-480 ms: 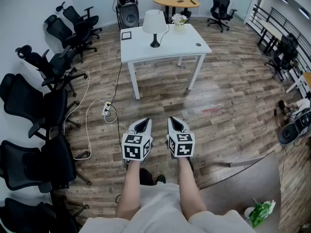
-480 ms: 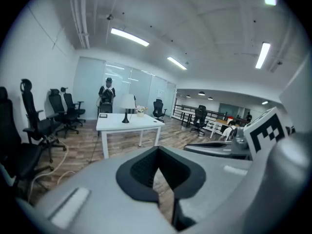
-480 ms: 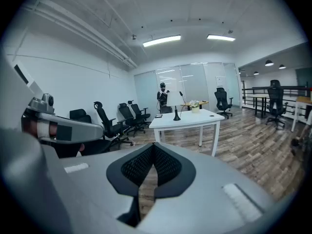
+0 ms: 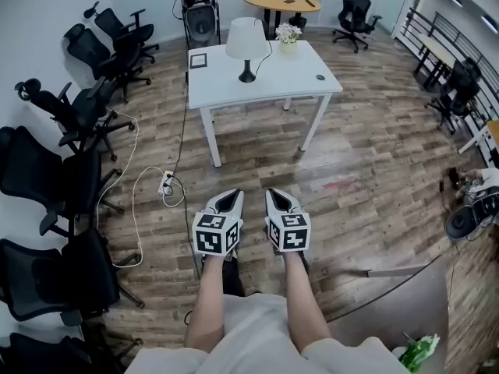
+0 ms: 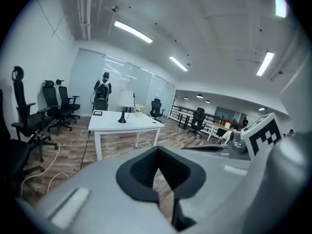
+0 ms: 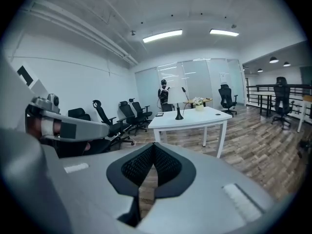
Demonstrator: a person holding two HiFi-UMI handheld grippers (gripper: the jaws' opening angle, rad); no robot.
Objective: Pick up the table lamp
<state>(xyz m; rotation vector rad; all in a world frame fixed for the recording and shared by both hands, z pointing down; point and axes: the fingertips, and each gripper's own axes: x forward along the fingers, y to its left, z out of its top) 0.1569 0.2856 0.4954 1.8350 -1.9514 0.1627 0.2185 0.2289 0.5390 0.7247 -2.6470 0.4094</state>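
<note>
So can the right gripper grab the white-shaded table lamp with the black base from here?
Probably not yet. The right gripper, shut and empty, is far from the white-shaded table lamp on the white table; only wooden floor lies between, so walking closer should work.

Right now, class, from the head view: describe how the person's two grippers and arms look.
The left gripper and right gripper match: pale grey shells tapering to black ribbed pads, each carrying a white cube with black square markers. No cables show. The forearms are bare.
</note>
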